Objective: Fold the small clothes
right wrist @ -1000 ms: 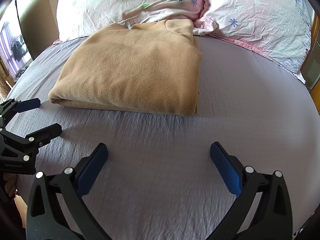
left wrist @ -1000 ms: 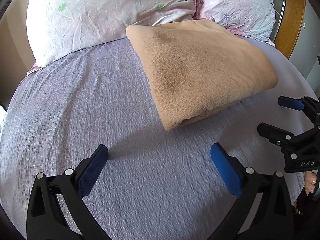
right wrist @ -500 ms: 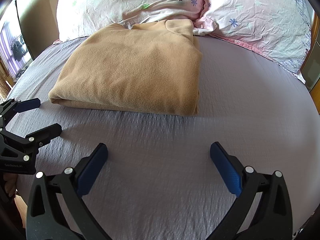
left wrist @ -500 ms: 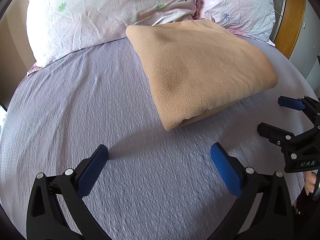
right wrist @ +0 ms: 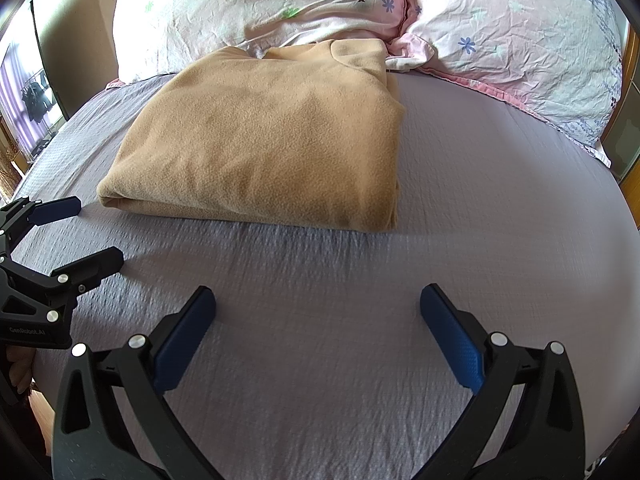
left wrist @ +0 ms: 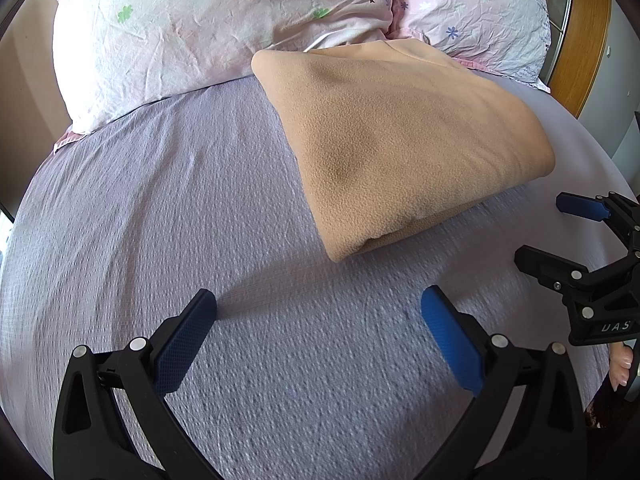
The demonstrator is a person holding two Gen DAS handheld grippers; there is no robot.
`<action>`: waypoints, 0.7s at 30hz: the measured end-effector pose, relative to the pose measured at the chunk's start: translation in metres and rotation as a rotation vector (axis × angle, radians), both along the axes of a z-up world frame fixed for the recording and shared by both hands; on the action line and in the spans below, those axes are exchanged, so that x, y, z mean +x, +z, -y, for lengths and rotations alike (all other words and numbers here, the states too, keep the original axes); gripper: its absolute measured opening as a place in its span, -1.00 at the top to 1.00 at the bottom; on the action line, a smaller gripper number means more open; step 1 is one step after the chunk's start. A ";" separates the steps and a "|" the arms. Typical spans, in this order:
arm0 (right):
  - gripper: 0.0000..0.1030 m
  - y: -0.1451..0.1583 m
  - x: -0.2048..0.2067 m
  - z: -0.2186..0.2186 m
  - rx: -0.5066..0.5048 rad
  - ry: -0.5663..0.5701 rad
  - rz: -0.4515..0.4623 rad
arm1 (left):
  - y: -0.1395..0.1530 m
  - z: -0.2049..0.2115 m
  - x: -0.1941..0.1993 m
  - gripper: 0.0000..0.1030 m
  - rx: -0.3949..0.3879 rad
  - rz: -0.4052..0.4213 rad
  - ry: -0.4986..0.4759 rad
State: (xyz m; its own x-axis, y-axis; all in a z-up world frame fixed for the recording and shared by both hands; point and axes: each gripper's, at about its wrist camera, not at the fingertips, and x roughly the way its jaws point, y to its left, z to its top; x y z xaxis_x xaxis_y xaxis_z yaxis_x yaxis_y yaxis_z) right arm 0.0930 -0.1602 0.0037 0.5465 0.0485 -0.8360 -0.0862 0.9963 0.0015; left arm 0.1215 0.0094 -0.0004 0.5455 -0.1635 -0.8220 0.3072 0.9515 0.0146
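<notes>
Nothing had moved since the earlier frames. The folded tan sweater [right wrist: 264, 140] lay in the upper middle of the right wrist view, on the lilac bed [right wrist: 500, 220], its far edge against the two floral pillows [right wrist: 280, 4]. The left claw [left wrist: 318, 320] and the right claw [right wrist: 318, 318] hovered low in their frames, both spread wide and holding nothing, well short of the sweater.

two pillows [left wrist: 208, 36], one folded garment [left wrist: 404, 144]

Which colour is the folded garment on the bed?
Tan folded garment, plain, clearest in the right wrist view.
</notes>
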 end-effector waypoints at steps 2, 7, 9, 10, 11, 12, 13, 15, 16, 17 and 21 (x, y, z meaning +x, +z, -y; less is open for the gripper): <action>-0.97 0.000 0.000 0.000 0.000 0.000 0.000 | 0.000 0.000 0.000 -0.97 0.000 0.000 0.000; -0.97 0.000 0.000 0.000 0.000 0.000 0.000 | 0.000 0.000 0.000 -0.97 0.000 0.000 0.000; -0.97 0.000 0.000 0.000 0.000 0.000 0.000 | 0.000 0.000 0.000 -0.97 0.001 0.000 0.001; -0.97 0.000 0.000 0.000 0.000 0.000 0.000 | 0.001 0.000 0.000 -0.97 0.002 0.000 0.002; -0.97 0.000 0.000 0.000 0.000 0.000 0.000 | 0.001 0.000 0.001 -0.97 0.003 0.001 0.003; -0.97 0.000 0.000 0.000 0.000 0.000 0.000 | 0.001 0.000 0.001 -0.97 0.002 0.001 0.004; -0.97 0.000 0.000 0.000 0.000 0.000 0.000 | 0.001 0.000 0.001 -0.97 0.002 0.002 0.003; -0.97 0.000 0.000 0.000 0.000 -0.001 0.000 | 0.001 0.000 0.001 -0.97 0.001 0.006 0.006; -0.97 0.000 0.001 0.000 0.000 -0.001 0.000 | 0.001 -0.001 0.000 -0.97 -0.001 0.011 0.008; -0.97 0.000 0.001 0.000 0.000 -0.001 0.000 | 0.001 -0.001 0.000 -0.97 -0.001 0.013 0.008; -0.97 0.001 0.001 0.000 0.000 -0.001 0.000 | 0.001 -0.001 0.000 -0.97 -0.002 0.019 0.009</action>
